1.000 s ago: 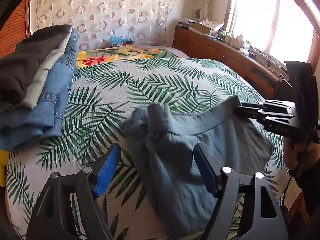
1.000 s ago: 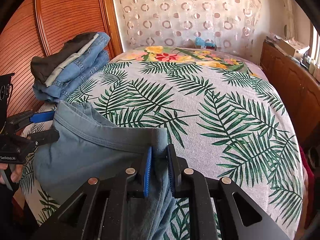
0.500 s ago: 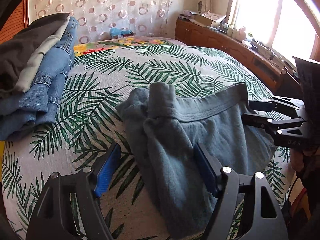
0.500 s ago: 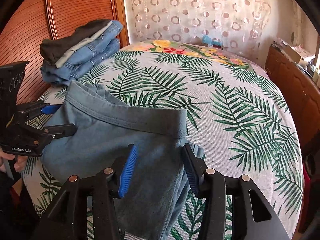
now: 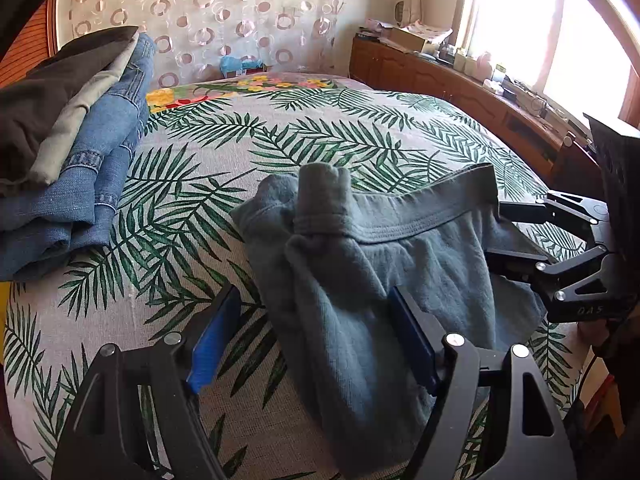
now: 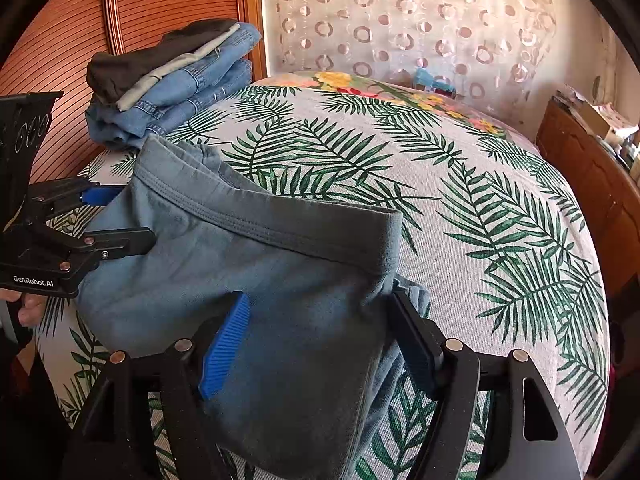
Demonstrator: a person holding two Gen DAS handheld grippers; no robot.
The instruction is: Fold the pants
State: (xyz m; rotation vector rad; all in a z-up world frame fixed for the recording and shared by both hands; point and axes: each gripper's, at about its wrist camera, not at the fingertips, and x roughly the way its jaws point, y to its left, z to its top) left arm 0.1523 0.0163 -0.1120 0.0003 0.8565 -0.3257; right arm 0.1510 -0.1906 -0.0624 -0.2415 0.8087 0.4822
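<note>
Left wrist view: grey-blue pants [image 5: 372, 264] lie crumpled on a palm-print bed [image 5: 320, 140]; the left gripper [image 5: 316, 336] hovers over them, jaws apart. Right wrist view: the right gripper [image 6: 320, 340], jaws apart, straddles the pants' waistband corner.

My left gripper [image 5: 316, 336] sits low and level, its jaws spread wide apart, blue pads facing each other with nothing pinched between them. My right gripper [image 6: 324, 340] has the same pose, jaws parted, pads clear of each other. Seen from the left camera, the right gripper [image 5: 494, 236] reaches in from the right side, its two fingers apart. From the right camera, the left gripper [image 6: 120, 218] comes in from the left edge, fingers apart, with my bare hand [image 6: 30, 306] gripping its handle underneath.
</note>
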